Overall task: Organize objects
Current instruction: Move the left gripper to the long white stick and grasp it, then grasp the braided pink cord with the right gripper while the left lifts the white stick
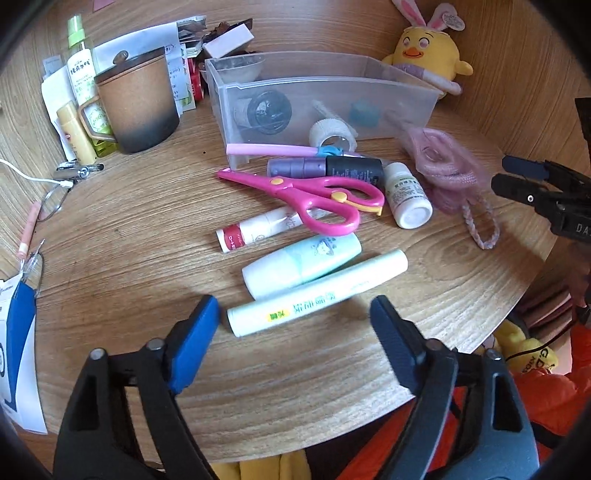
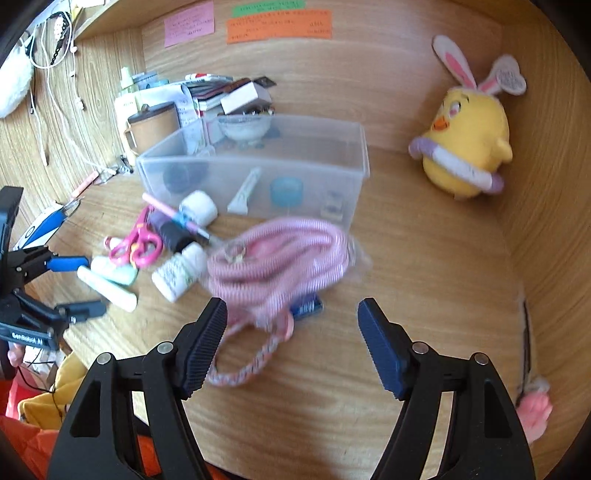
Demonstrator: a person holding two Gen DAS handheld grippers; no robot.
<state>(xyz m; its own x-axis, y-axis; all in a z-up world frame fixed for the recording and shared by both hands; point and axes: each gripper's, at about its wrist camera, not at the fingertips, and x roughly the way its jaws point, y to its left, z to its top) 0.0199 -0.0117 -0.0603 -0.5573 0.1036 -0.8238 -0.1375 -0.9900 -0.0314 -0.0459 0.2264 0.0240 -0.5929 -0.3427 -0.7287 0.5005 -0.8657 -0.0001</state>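
Both wrist views look steeply down, close, sharing the clear bin (image 1: pixel 325 99).

The left gripper (image 2: pixel 79 286), seen from the right wrist camera, carries white letters that look like "GenRobot.AI" on its black body. In the left wrist view the right gripper (image 1: pixel 517 177) shows the letters "DA" at the frame edge. The white and red tube (image 1: pixel 255 230) has "DHC" on its red end. The long pale green tube (image 1: pixel 317 293) has green Chinese characters and a small yellow label, which I cannot read surely. The sticky notes (image 2: pixel 279 25) on the wall carry writing too small to read.
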